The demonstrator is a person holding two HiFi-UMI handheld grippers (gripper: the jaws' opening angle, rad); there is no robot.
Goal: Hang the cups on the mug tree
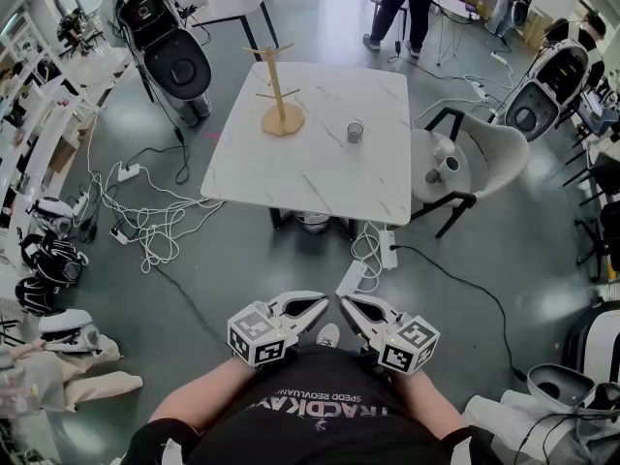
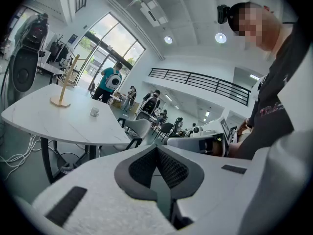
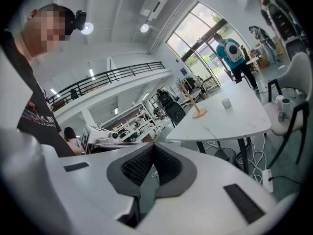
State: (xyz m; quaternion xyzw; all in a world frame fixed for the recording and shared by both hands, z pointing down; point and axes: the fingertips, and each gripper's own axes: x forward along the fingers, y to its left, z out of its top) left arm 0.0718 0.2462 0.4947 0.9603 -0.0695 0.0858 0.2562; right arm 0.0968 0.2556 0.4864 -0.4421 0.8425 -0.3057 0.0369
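Observation:
A wooden mug tree (image 1: 279, 90) stands on the far left part of the white marble table (image 1: 310, 177), with no cup on its pegs. A small grey cup (image 1: 356, 132) stands on the table to its right. A white mug (image 1: 449, 164) rests on the seat of the chair at the table's right. Both grippers are held close to my body, far from the table. My left gripper (image 1: 323, 302) and right gripper (image 1: 346, 304) are shut on nothing. The left gripper view shows its pads (image 2: 168, 168) meeting, with the tree (image 2: 65, 82) and cup (image 2: 94, 112) far off.
A white chair (image 1: 489, 158) stands at the table's right side. Cables and power strips (image 1: 387, 250) lie on the floor in front of the table and to its left. Black-and-white machines (image 1: 170, 37) stand at far left and right. A person (image 1: 407, 3) stands beyond the table.

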